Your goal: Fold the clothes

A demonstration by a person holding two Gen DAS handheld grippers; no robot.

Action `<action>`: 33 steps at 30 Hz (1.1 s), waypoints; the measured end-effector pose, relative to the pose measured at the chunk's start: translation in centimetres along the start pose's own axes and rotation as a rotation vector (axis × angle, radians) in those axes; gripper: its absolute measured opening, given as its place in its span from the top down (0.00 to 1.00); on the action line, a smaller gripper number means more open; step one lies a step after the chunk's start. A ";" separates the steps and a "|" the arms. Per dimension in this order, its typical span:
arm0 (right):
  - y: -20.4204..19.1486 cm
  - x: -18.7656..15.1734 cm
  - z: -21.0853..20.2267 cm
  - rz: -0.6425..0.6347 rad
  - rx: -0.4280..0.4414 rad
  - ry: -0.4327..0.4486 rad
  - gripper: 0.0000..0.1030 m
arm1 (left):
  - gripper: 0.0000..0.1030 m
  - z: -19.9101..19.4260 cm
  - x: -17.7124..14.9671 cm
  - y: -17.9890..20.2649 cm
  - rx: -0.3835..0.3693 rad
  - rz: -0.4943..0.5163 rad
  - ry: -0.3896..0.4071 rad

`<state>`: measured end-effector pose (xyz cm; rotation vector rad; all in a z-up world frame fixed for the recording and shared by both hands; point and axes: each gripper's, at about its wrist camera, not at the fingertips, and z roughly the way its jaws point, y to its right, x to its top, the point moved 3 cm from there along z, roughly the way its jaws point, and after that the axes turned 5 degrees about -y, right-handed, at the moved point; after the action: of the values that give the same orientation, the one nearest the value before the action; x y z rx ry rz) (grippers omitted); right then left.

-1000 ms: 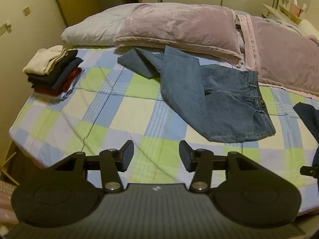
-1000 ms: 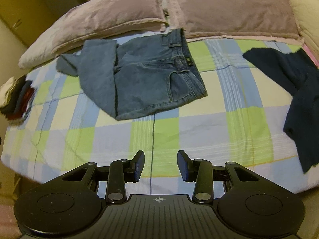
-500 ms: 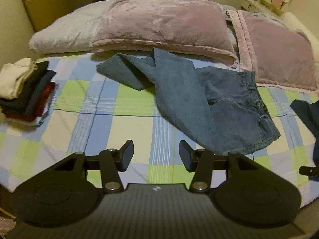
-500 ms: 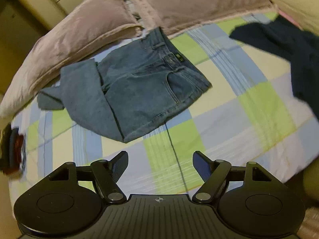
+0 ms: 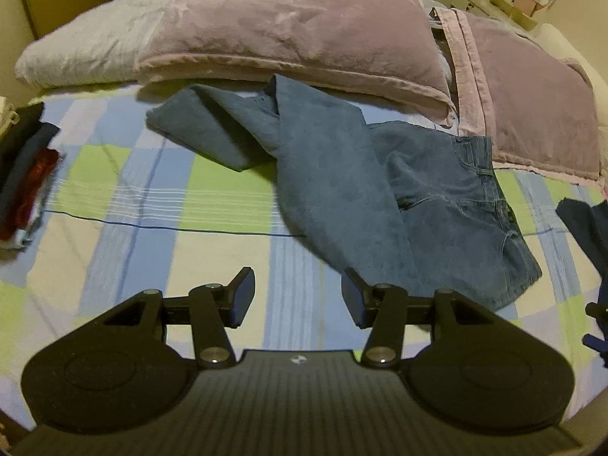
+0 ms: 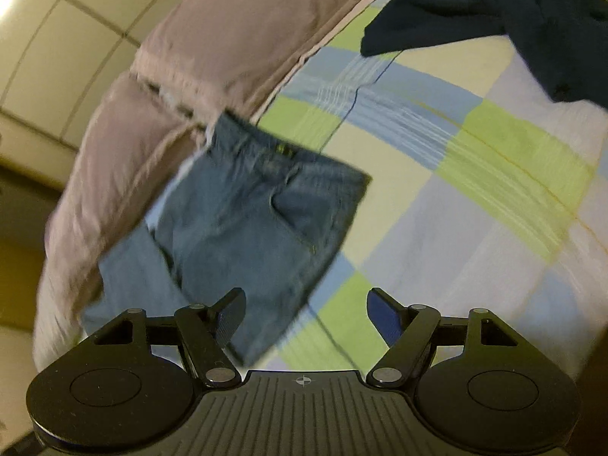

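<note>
Both claws, left claw (image 5: 297, 296) and right claw (image 6: 306, 319), are spread wide, holding nothing. The jeans (image 5: 364, 190) lie rumpled just ahead on the bed (image 5: 152, 205). Pinching only one denim layer would probably drag them crooked.

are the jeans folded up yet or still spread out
Still spread, only loosely doubled: the jeans lie rumpled on the bed, one leg flopped crookedly across.

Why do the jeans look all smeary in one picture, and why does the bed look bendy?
Right wrist view: the jeans and sheet are streaked by motion blur and the scene is tilted, though the right tongs stay sharp. Left wrist view: the jeans look crisp. Both views: the fisheye lens bows the bed and darkens the corners, and the light is dim and yellowish.
</note>
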<state>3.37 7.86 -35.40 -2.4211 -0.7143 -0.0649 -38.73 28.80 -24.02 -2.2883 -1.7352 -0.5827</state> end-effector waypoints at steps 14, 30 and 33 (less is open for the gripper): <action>7.6 8.7 13.0 0.237 0.022 0.013 0.48 | 0.55 9.7 5.7 3.4 0.029 -0.080 -0.051; 8.4 10.7 13.8 0.299 0.008 -0.033 0.48 | 0.48 27.2 22.7 12.1 0.163 0.038 -0.079; 8.4 10.3 13.7 0.288 -0.007 -0.048 0.48 | 0.48 30.5 25.5 13.5 0.217 0.043 -0.096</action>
<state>14.83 14.89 -48.96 -2.5143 -0.3798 0.1070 -14.44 59.37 -39.53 -2.2273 -1.6931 -0.2657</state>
